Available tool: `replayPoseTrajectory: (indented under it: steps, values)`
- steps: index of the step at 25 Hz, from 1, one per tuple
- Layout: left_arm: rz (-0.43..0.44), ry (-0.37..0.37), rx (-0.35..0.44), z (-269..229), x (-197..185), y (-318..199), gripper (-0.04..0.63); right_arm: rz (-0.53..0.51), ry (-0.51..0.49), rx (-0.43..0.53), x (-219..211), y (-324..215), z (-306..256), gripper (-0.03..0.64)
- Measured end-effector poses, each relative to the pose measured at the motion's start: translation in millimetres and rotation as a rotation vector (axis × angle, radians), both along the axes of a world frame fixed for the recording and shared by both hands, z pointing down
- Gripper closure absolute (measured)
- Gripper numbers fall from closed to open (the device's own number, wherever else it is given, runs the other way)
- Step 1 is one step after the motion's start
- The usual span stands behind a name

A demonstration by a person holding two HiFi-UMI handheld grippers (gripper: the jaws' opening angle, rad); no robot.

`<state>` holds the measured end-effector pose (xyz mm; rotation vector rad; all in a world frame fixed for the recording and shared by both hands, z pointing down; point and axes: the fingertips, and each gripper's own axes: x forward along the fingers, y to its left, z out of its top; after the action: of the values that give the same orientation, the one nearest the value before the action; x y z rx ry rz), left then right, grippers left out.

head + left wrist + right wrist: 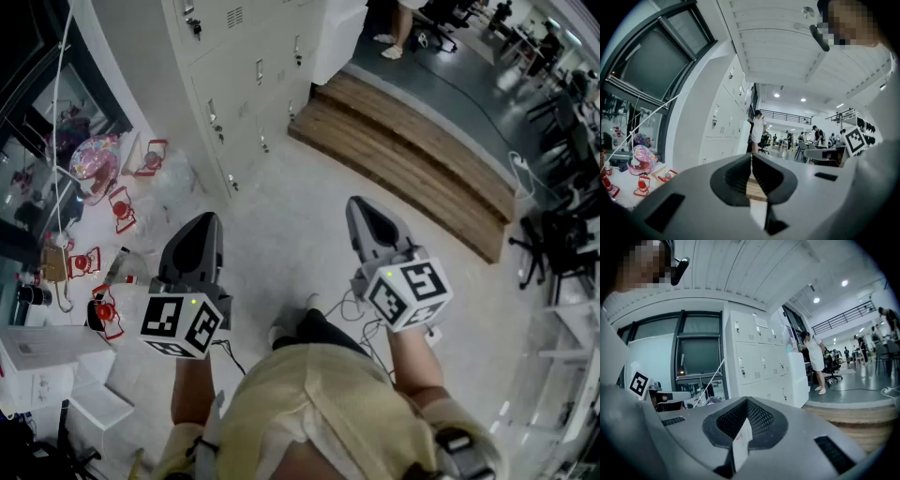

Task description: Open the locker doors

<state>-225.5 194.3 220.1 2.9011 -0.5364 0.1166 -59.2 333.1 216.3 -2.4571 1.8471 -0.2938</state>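
- The bank of off-white metal lockers (246, 86) stands against the wall, up ahead and a bit left of the person. Every door I can see on it is shut, with little latches on the fronts.
- The grey left gripper (208, 219) is held out roughly level, pointing toward the lockers but well short of them. Its fingers (736, 176) are pressed together with nothing between them.
- Same deal with the grey right gripper (357, 202): it's level, well apart from the lockers, and its fingers (760, 418) are closed on nothing.
- A light wooden step (405, 152) starts right at the lockers' far end and leads up to a dark grey floor.
- A person in a white dress (815, 357) stands up there, just past the last locker.
- On the lockers' other side is a dark-framed window (698, 357). Below it there's a pile of red-and-white clutter (120, 208) and a pink rounded thing (94, 156) on the pale floor (281, 234). Can't tell what that one is.
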Motion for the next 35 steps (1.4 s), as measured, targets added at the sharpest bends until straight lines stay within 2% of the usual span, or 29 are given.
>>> replayPoseTrajectory:
  steps: [4,10,18,22,27,31,35]
  values:
    - [-0.002,0.013,-0.027,0.3,14.8,0.0,0.583,-0.007,0.022,-0.004,17.0,-4.8,-0.7,0.614]
    - [-0.055,-0.024,-0.03,8.2,24.0,-9.9,0.592,-0.019,0.019,-0.01,41.0,-15.3,5.3,0.613]
    - [-0.044,-0.007,-0.118,21.5,55.8,-14.6,0.592,-0.071,-0.004,-0.014,63.0,-36.8,15.1,0.612]
    - [-0.046,0.044,-0.092,12.0,66.1,-11.3,0.592,-0.138,-0.035,0.022,68.9,-49.3,17.5,0.612]
    - [-0.106,0.012,-0.008,11.7,77.8,-20.1,0.592,-0.183,-0.013,0.05,82.9,-61.6,14.5,0.612]
    - [-0.122,0.055,-0.008,3.5,86.8,-18.7,0.592,-0.22,-0.002,0.068,93.7,-68.1,7.6,0.612]
    - [-0.168,0.065,-0.024,1.0,93.6,-22.9,0.592,-0.284,0.011,0.051,101.7,-77.6,5.5,0.612]
